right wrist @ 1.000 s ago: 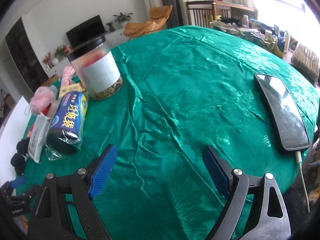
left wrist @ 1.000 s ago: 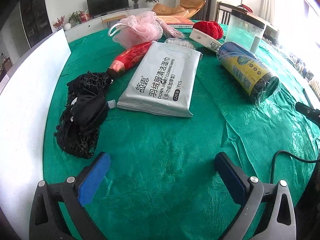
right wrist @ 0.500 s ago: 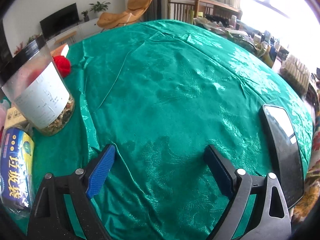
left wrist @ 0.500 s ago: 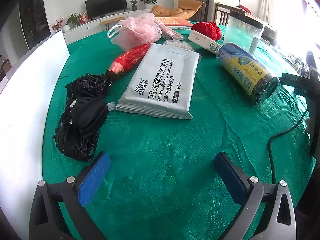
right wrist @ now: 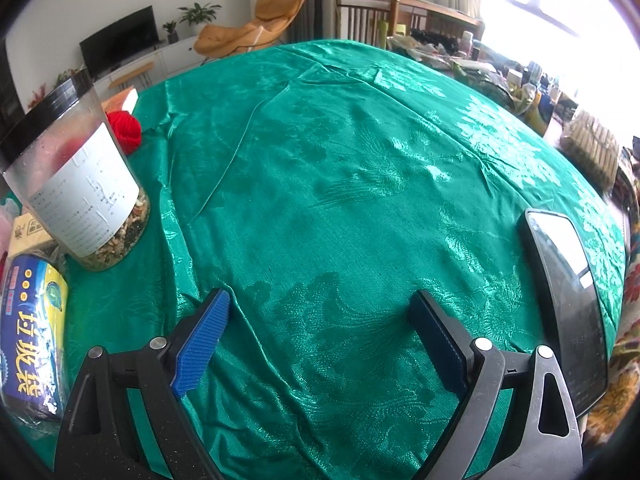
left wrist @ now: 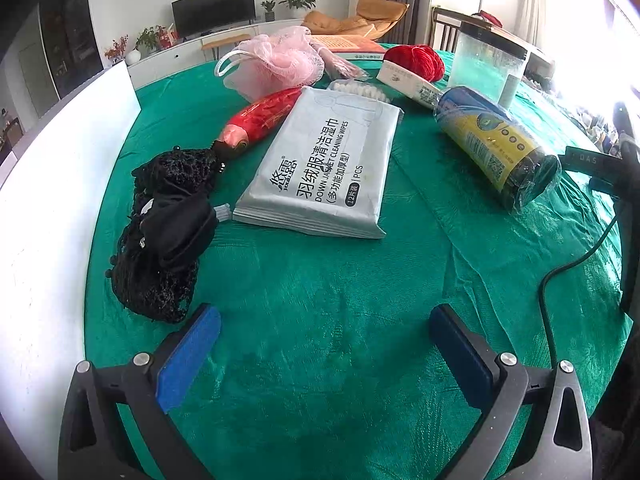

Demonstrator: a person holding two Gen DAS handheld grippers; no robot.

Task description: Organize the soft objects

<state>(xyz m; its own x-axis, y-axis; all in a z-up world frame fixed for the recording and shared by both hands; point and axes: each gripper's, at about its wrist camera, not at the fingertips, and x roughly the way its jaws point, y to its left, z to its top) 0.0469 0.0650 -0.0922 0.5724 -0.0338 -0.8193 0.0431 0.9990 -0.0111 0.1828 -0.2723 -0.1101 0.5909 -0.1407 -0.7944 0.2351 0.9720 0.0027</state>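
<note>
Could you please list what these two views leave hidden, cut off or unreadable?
- Left wrist view: the red ball of yarn is partly hidden behind a white box.
- Left wrist view: the right gripper is cut off by the frame edge.
- Right wrist view: the roll of garbage bags is cut off at the left edge.
- Right wrist view: the jar label is too small to read.
</note>
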